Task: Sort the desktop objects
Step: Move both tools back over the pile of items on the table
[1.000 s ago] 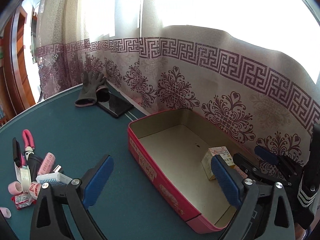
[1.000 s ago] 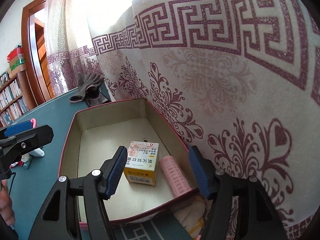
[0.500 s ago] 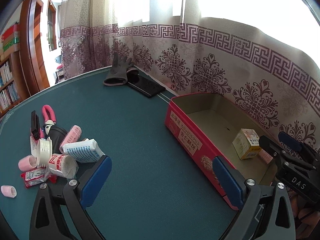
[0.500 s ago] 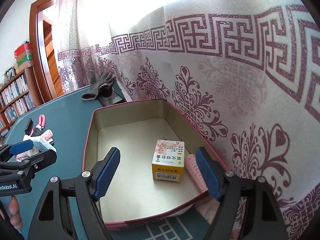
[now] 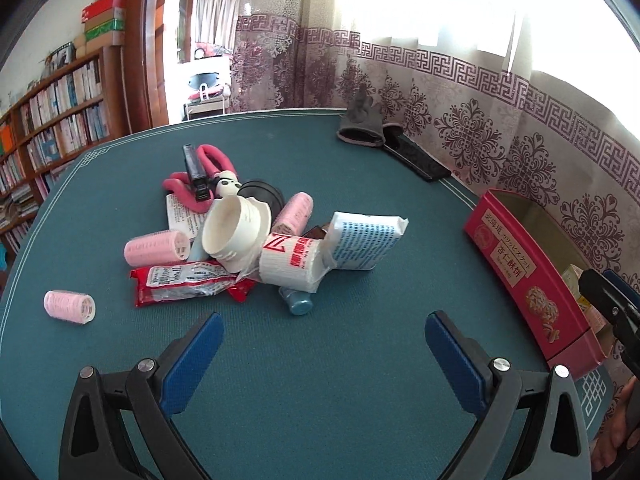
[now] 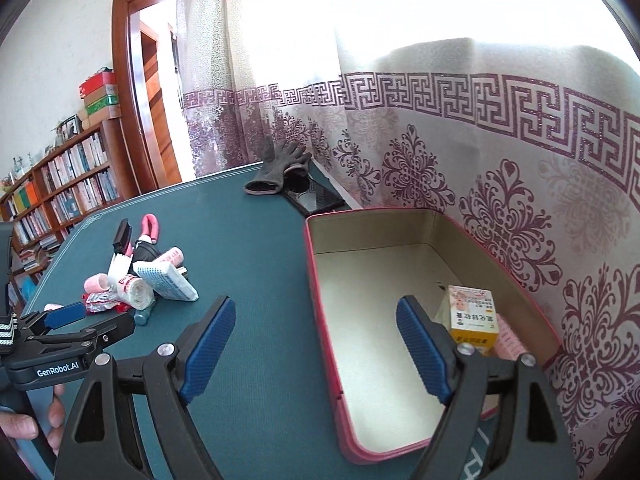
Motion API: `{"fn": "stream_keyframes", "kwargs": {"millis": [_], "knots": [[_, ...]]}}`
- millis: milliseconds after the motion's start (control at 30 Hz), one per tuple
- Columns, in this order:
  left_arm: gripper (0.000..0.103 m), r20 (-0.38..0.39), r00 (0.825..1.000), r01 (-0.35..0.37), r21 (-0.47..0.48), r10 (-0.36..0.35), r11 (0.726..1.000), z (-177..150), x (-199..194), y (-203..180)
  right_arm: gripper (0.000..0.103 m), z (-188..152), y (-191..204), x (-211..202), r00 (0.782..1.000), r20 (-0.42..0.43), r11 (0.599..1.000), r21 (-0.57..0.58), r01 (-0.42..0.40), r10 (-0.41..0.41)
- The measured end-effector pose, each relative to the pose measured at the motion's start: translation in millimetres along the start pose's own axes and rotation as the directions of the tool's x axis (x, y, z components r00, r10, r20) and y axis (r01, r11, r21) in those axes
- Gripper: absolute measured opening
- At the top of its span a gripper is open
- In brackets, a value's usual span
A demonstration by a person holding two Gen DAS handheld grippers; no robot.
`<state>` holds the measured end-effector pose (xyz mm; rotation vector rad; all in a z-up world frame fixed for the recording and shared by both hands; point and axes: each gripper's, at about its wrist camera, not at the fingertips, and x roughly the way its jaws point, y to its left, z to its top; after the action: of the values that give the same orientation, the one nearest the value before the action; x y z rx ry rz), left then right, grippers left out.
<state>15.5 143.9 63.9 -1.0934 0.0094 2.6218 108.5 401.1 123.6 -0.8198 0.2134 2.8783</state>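
Teal table (image 5: 320, 360): clutter pile (image 5: 256, 240) ahead, left gripper (image 5: 324, 344) apart, right gripper (image 6: 316, 340) opening, empty

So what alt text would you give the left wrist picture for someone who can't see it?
An open left gripper points at a pile of small items on a teal table; a red tin sits at right, and one pink hair roller lies apart at left.

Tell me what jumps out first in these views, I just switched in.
A jumbled pile of pink rollers, packets and a white cup sits mid-table, ahead of the empty left gripper. At the right, against the curtain, the red tin holds a yellow box in its near corner.
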Motion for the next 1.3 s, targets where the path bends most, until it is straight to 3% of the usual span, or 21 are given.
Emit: {"fn": "stream_keyframes", "kwargs": {"millis": [267, 567, 800, 933, 1300], "knots": [[0.102, -0.018, 0.987, -0.161, -0.116, 0.160, 0.980, -18, -3, 79, 0.086, -13, 49, 14, 0.994, -0.058, 0.994, -0.061, -0.095, 0.091], [0.102, -0.055, 0.951, -0.308, -0.240, 0.304, 0.921, -27, -5, 162, 0.086, -24, 79, 31, 0.983, -0.121, 0.984, -0.094, -0.153, 0.141], [0.102, -0.088, 0.918, -0.396, -0.222, 0.387, 0.891, -27, 5, 202, 0.086, -31, 89, 51, 0.970, -0.176, 0.980, -0.083, -0.182, 0.165], [0.102, -0.127, 0.924, -0.381, -0.241, 0.360, 0.893, -23, 15, 220, 0.086, -33, 93, 59, 0.966, -0.196, 0.979, -0.079, -0.188, 0.169], [0.102, -0.128, 0.935, -0.351, -0.216, 0.330, 0.911, -10, 29, 230, 0.086, -34, 105, 76, 0.957, -0.229, 0.976, -0.086, -0.203, 0.179]]}}
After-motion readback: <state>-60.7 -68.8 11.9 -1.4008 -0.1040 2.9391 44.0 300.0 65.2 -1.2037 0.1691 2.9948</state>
